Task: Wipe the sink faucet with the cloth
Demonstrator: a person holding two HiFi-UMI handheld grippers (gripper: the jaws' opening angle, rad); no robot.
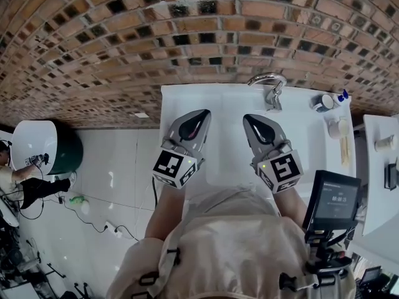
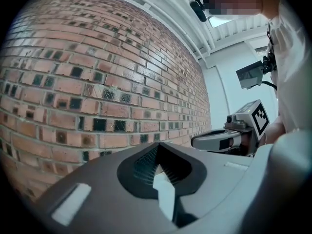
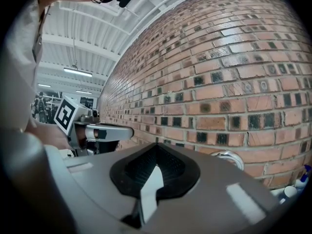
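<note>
The chrome faucet point(image 1: 269, 83) arches over the back rim of the white sink point(image 1: 218, 104), under the brick wall. In the right gripper view its curved spout point(image 3: 229, 156) peeks above the jaws. No cloth shows in any view. My left gripper point(image 1: 202, 113) hovers over the sink's left half, jaws together and empty point(image 2: 157, 146). My right gripper point(image 1: 249, 118) hangs just short of the faucet and a little to its left, jaws likewise together with nothing between them point(image 3: 156, 146). Each gripper shows sideways in the other's view.
Right of the faucet the counter holds a cup point(image 1: 323, 102), a blue-capped bottle point(image 1: 343, 95), a white mug point(image 1: 338, 128) and a wooden stick point(image 1: 344, 152). A small screen point(image 1: 336, 199) hangs at my right. A green tub point(image 1: 67, 149) and cables lie on the floor at left.
</note>
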